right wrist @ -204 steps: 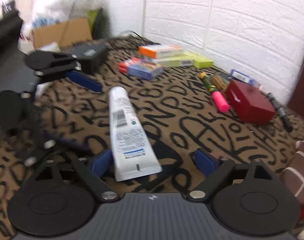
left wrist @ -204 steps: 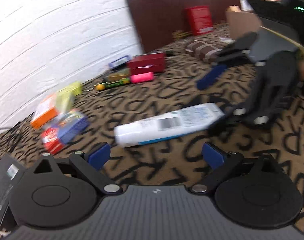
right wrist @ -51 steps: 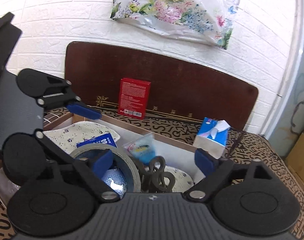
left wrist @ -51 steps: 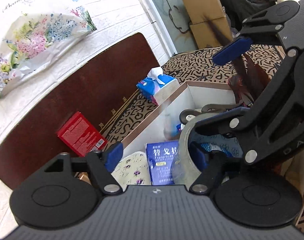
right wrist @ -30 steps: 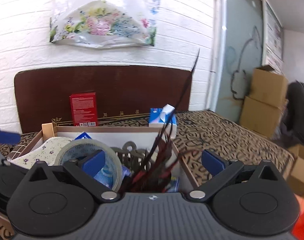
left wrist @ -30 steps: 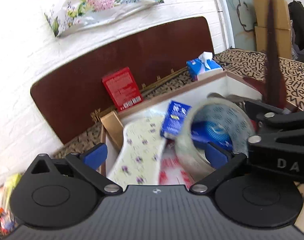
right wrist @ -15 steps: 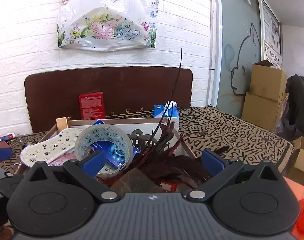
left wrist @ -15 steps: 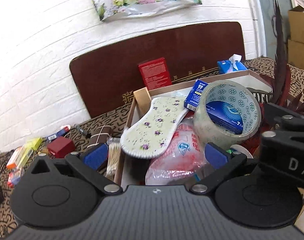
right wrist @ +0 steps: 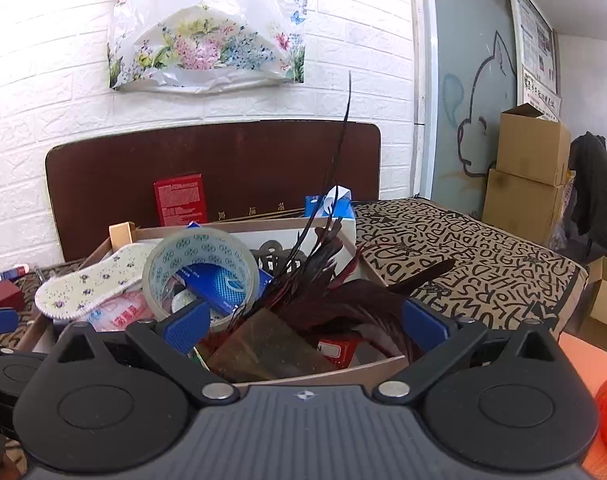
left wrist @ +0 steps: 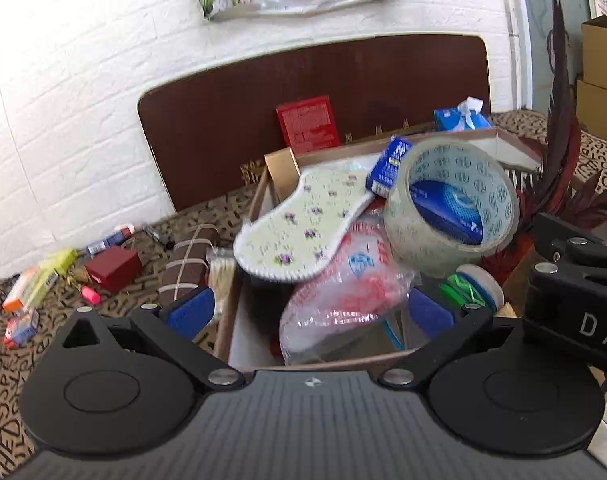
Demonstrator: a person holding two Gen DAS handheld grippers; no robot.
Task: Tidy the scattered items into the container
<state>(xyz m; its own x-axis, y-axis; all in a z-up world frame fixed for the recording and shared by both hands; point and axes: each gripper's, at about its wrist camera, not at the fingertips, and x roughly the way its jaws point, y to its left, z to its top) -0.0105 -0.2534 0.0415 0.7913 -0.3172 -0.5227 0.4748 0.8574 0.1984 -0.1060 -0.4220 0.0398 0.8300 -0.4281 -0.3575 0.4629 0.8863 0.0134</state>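
Cardboard box on the letter-print bed, crammed: tape roll on top, floral insole, blue packet, dark feathers. Left gripper and right gripper at the near rim, jaws spread, empty. Beyond: small boxes scattered leftward, brown headboard, white brick wall.

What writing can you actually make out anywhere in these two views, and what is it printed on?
"Beautiful Day": on the floral plastic bag hung on the wall.
"DA", cut off by the frame edge: on the right gripper.
Print on the red box, the blue boxes and the wall posters is too small to read.
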